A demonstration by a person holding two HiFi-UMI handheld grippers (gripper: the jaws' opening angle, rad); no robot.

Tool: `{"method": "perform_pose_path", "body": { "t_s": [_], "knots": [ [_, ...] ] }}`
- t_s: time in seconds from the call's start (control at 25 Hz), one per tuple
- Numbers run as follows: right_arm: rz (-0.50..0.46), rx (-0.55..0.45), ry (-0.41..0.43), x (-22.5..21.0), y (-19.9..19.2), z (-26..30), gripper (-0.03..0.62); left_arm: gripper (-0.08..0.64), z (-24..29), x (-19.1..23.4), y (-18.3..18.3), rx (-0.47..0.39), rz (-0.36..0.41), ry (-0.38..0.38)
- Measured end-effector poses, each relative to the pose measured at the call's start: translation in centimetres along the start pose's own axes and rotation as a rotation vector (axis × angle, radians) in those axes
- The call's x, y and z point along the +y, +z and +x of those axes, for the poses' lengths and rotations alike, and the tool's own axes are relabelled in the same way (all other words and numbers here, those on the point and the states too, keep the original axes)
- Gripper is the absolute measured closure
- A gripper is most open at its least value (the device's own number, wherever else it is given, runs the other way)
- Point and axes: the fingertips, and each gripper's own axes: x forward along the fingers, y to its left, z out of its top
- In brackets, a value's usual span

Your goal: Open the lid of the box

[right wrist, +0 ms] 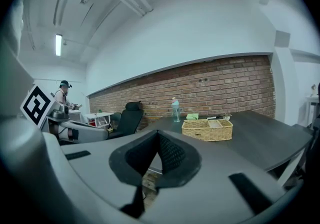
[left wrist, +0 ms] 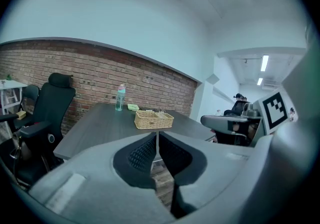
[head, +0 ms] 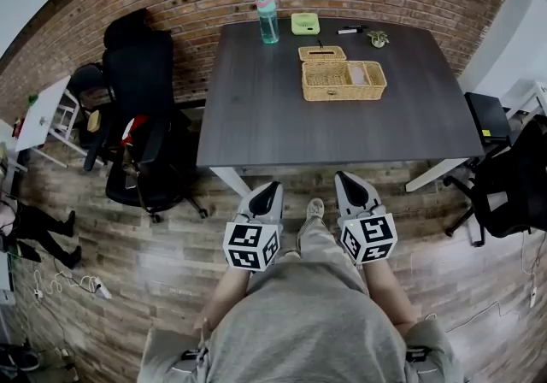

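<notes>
Wicker box (head: 344, 80) rests on the dark bench (head: 273, 116), while left gripper (head: 272, 188) and right gripper (head: 345, 179) hang short of the bench's near edge, fingers (left wrist: 141, 155) clenched on nothing.

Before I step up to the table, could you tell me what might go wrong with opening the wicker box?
1. The left claw and right claw are both shut and well short of the table. They would bump the wicker box unless opened first.
2. The box looks light, so a one-sided pull may slide it.
3. The bottle stands upright beyond it, and a long reach could tip it.
</notes>
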Motion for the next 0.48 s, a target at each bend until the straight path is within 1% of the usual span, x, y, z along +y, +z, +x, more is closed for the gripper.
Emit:
{"method": "perform_pose_path", "body": {
  "t_s": [0.16, 0.48],
  "knots": [
    [-0.014, 0.005, 0.019, 0.63, 0.02, 0.08, 0.591, 0.531, -0.16, 0.17, 0.07, 0.0, 0.003, 0.0],
    [-0.014, 0.01, 0.018, 0.85, -0.34, -0.45, 0.591, 0.531, -0.42, -0.1, -0.1, 0.005, 0.007, -0.008]
  ]
}}
